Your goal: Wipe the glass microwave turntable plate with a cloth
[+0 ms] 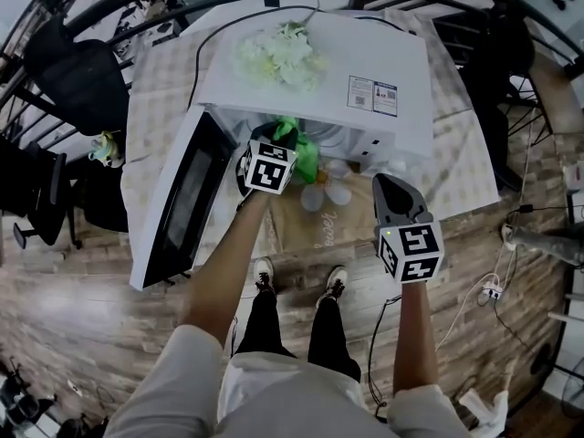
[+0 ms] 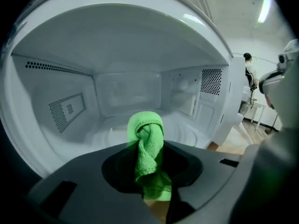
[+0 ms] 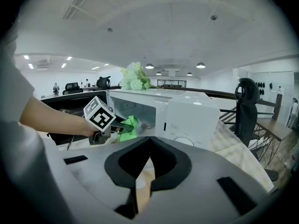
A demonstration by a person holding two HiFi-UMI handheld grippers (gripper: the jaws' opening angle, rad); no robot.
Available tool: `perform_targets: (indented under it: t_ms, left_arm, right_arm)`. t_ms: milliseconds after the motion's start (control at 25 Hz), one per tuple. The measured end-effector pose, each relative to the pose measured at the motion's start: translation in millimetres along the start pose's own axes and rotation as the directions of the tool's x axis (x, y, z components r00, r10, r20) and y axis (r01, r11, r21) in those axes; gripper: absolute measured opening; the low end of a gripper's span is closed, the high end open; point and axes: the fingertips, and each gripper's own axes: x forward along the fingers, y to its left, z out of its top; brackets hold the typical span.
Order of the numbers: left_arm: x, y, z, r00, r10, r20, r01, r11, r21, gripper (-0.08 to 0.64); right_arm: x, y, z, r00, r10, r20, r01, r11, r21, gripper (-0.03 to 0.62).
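Door (image 1: 178,203) hangs open at the left of the head view. The left gripper (image 1: 285,140) is at the mouth of the microwave (image 1: 319,71), jaws clamped on a green cloth (image 2: 148,153) that stands up in a twisted roll between them. Just beyond it, low in the middle of the left gripper view, the glass plate (image 2: 187,133) lies faintly on the cavity floor. Flowers (image 1: 278,55) sit on top. Lower right, the right gripper (image 1: 391,188) hangs clear of the microwave, jaws closed together with nothing in them.
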Motion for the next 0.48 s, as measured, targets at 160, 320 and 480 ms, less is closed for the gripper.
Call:
perform_targets:
  t_ms: [160,320,480]
  left_arm:
    - [13.1,-29.7,9.3,0.999,-0.041,0.0,0.041,0.999,-0.005,0.118]
    - [24.1,-60.9,17.1,0.993,-0.119,-0.014,0.119,0.993,-0.015,0.115]
    - [27.0,-80.8,30.7,0.976,-0.218,0.01,0.218,0.976,0.01,0.114]
  right_arm:
    - [-0.7,-3.3,-2.8,1.0,-0.005,-0.006,0.005,1.0,-0.012,0.012]
    - [-3.4,-9.1,-6.2,1.0,-0.013,-0.013,0.013,1.0,-0.011,0.012]
    - [-2.9,-13.0,-6.6,1.0,-0.017,-0.016,0.017,1.0,-0.012,0.012]
